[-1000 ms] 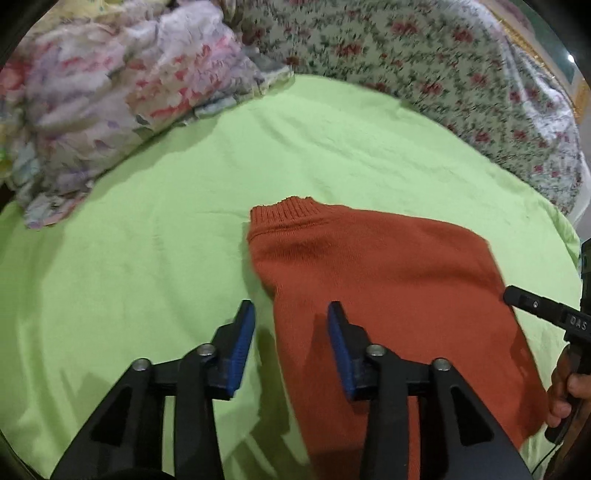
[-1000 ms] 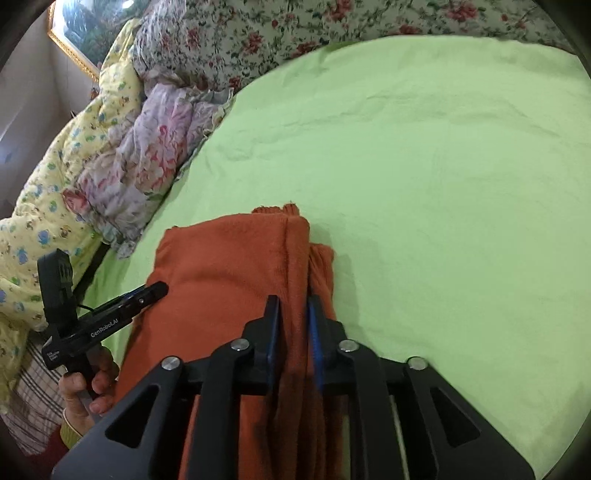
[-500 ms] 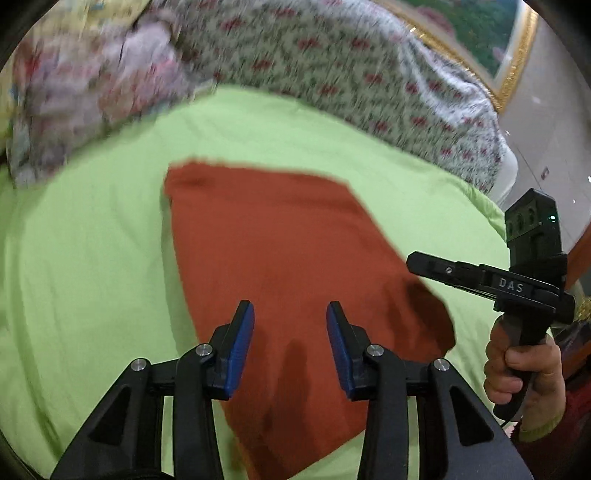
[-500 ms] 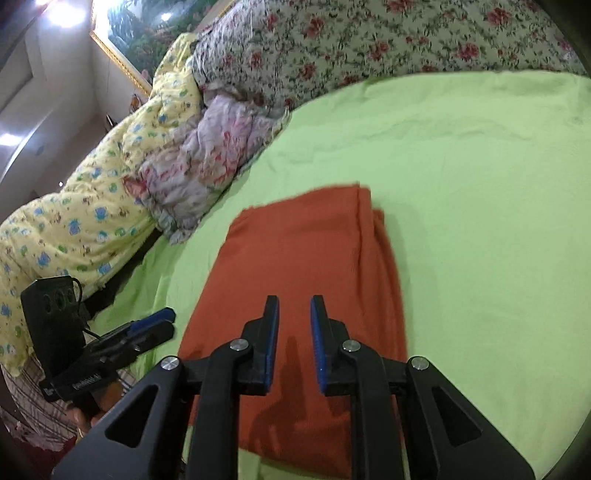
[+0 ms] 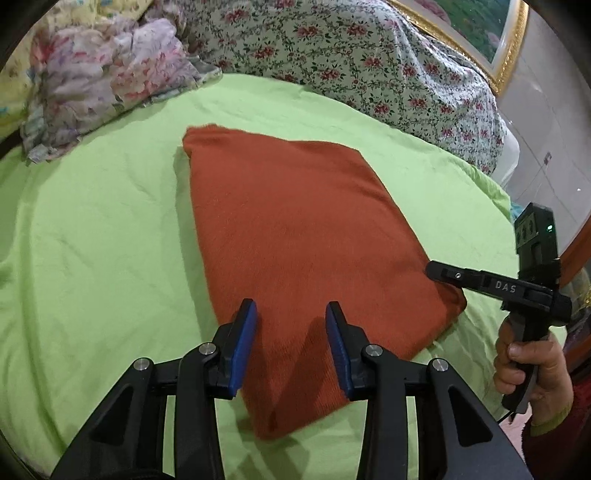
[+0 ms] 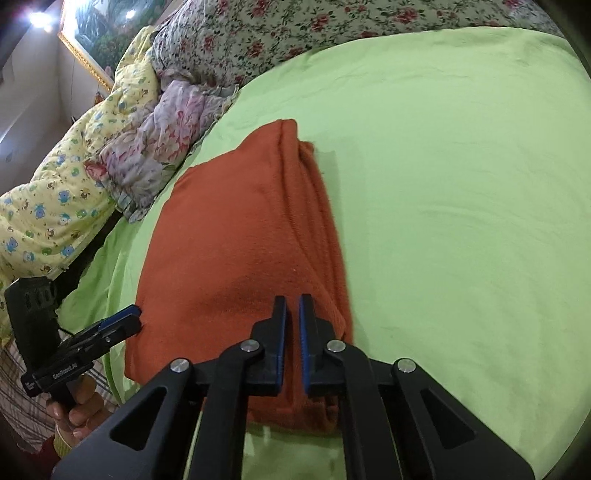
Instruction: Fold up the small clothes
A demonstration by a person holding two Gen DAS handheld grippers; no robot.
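Lime-green bedsheet [image 5: 92, 229] spread flat, lightly wrinkled. Crumpled pink-floral quilt [image 5: 103, 77] at far left edge. Small-rose floral bedding [image 5: 351, 59] along far side. Yellow cartoon-print comforter [image 6: 55, 192] beside quilt. Gilt-framed painting [image 5: 491, 33] behind.
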